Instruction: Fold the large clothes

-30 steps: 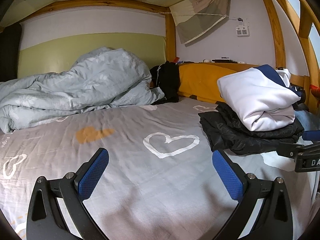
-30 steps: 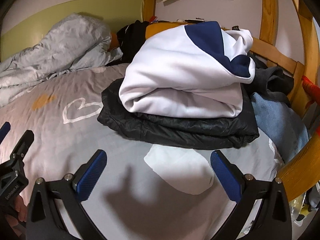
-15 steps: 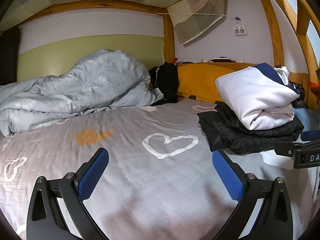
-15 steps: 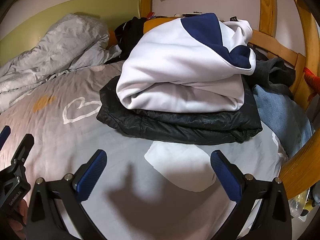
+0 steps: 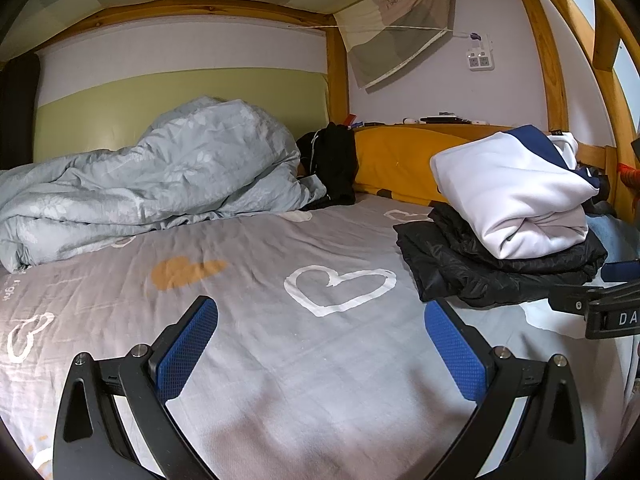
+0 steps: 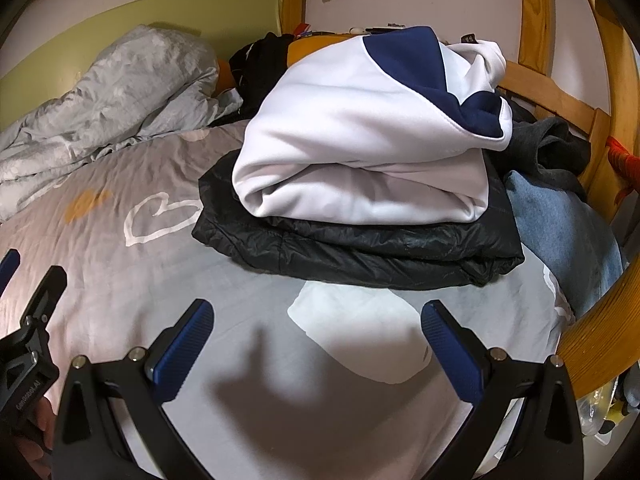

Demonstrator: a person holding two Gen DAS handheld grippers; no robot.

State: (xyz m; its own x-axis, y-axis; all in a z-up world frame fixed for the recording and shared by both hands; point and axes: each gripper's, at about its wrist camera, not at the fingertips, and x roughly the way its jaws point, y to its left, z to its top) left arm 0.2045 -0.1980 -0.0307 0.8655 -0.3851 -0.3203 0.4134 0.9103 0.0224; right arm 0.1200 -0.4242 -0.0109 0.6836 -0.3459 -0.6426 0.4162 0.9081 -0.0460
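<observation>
Duvet (image 5: 152,184), grey, crumpled at far left of bed (image 5: 256,280). Left gripper (image 5: 320,344) fingers spread wide, empty, over sheet. White-and-navy top (image 6: 360,140), folded thick, sits on flat black jacket (image 6: 360,248) at bed's right side. Right gripper (image 6: 316,344) fingers wide, empty, just short of jacket.

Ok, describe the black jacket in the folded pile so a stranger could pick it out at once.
Start at the wooden bed rail on the right side of the bed. Beside it, a two-piece folded pile sits on the grey heart-print sheet. The black puffer jacket is the bottom layer, shiny and quilted, directly under the white and navy sweatshirt.
</observation>
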